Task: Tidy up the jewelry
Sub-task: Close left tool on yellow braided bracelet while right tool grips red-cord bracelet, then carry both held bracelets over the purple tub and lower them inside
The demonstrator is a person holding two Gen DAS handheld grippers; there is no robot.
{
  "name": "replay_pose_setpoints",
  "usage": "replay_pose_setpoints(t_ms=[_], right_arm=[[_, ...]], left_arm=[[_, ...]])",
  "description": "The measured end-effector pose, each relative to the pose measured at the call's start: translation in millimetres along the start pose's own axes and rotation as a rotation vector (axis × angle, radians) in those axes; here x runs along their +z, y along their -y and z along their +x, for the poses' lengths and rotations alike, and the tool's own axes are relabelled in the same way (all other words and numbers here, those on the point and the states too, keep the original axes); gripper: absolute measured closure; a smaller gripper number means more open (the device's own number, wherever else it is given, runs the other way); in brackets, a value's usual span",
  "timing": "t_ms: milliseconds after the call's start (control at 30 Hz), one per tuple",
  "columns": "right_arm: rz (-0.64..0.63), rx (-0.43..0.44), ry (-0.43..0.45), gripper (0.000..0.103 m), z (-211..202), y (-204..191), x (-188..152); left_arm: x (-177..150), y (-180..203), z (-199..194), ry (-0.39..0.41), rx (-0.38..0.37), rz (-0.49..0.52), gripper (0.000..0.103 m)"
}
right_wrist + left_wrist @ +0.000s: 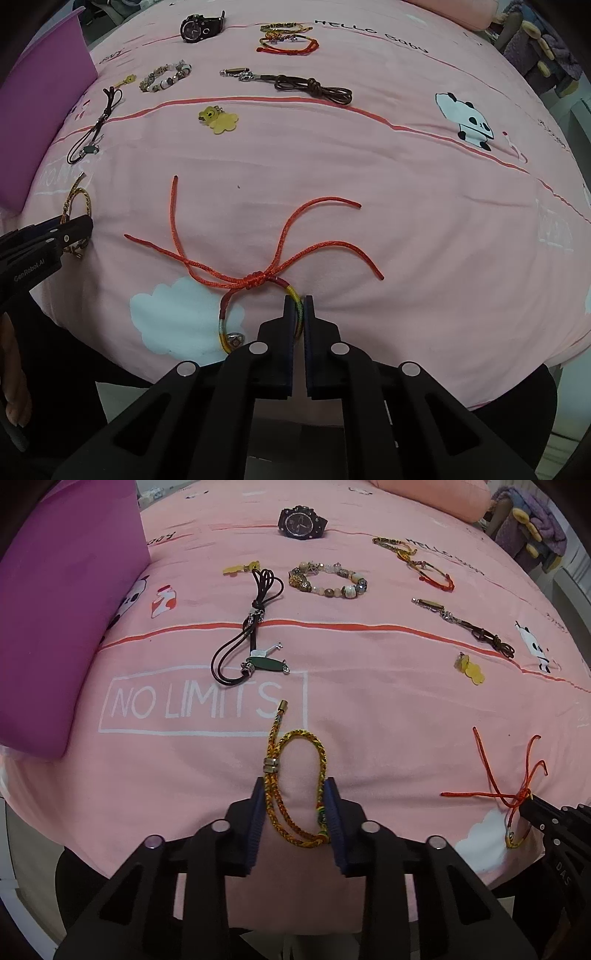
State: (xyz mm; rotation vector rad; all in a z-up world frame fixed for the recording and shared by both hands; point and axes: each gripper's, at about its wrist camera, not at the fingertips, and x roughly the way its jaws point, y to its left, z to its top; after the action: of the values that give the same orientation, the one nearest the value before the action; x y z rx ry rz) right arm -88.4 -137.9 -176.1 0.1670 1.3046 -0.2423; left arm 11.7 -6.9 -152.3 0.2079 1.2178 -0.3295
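my left gripper (295, 797) pinches the yellow braided bracelet (291, 775); right gripper (299, 306), beside it, clamps the red cord bracelet (258, 280).

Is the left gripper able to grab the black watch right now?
Probably not yet. The left gripper is already shut on the gold braided bracelet, and the black watch lies at the far end of the pink sheet, past other jewelry.

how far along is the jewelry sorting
Early. Nothing looks put away yet. In hand: the left hand-held gripper is closed on the gold braided bracelet, the right hand-held gripper on the red cord bracelet. Left on the pink cover: watch, beaded bracelet, cords and charms.
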Motion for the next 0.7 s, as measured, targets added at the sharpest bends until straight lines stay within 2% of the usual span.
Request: replay_pose_setpoints(t_ms=[67,133,333,467,700], right_arm=[[0.013,0.014,0.001,0.099,-3,1,0],[0.023,0.026,0.001,0.099,-5,8,2],[0.043,0.057,0.012,0.099,-11,22,8],[0.027,0.067,0.057,0.1,-18,31,16],[0.017,0.098,0.138,0.1,-50,26,30]], left_arm=[[2,-3,-4,0.008,-0.003,-0.003,0.095],[2,-10,-9,0.017,-0.019,-0.018,0.096],[6,-18,-32,0.075,-0.021,-0.037,0.097],[13,-27,-49,0.109,-0.039,-0.064,0.097],[24,-39,-85,0.188,-0.048,-0.086,0.097]])
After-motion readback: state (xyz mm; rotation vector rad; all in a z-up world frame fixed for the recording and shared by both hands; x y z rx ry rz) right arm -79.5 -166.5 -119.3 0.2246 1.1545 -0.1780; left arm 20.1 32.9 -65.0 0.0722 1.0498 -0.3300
